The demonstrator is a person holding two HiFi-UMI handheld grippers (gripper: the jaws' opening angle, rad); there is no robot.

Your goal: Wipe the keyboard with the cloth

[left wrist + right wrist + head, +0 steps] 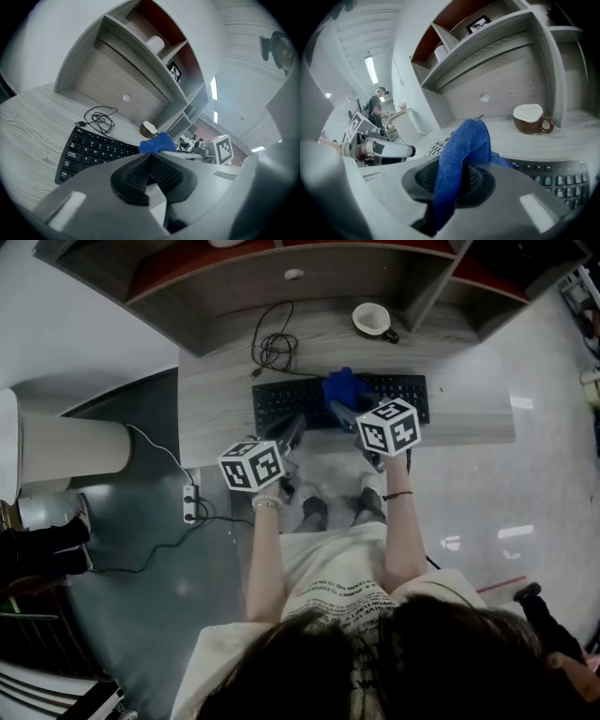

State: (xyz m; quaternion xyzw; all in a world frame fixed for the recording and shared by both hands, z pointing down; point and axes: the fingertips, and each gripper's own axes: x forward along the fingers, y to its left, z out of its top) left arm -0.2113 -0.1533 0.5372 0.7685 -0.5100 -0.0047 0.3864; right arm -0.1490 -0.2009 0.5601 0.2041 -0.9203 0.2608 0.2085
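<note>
The left gripper (150, 160) hangs at the front edge of the flat black plastic keyboard (281, 399), jaws pressed together on nothing; we hold it clear of the keys. Over mid-keyboard, the right gripper (454, 176) clamps the bunched blue microfibre cloth (465, 140). We judge the wipe best done with the cloth's loose bulge pressed flat and drawn along the key rows, stopping short of the brown ceramic mug (532, 119)

A pale grey wood-grain desk (469, 418) lies beneath the right gripper (339, 409). Beyond it rises a grey open-shelf hutch (244, 282) with red-brown backs. A dark grey-green floor (141, 615) spreads left of the left gripper (297, 421), and a glossy white floor (544, 484) spreads right of the right one. A ceiling strip light (371, 69) glows high to its left.
</note>
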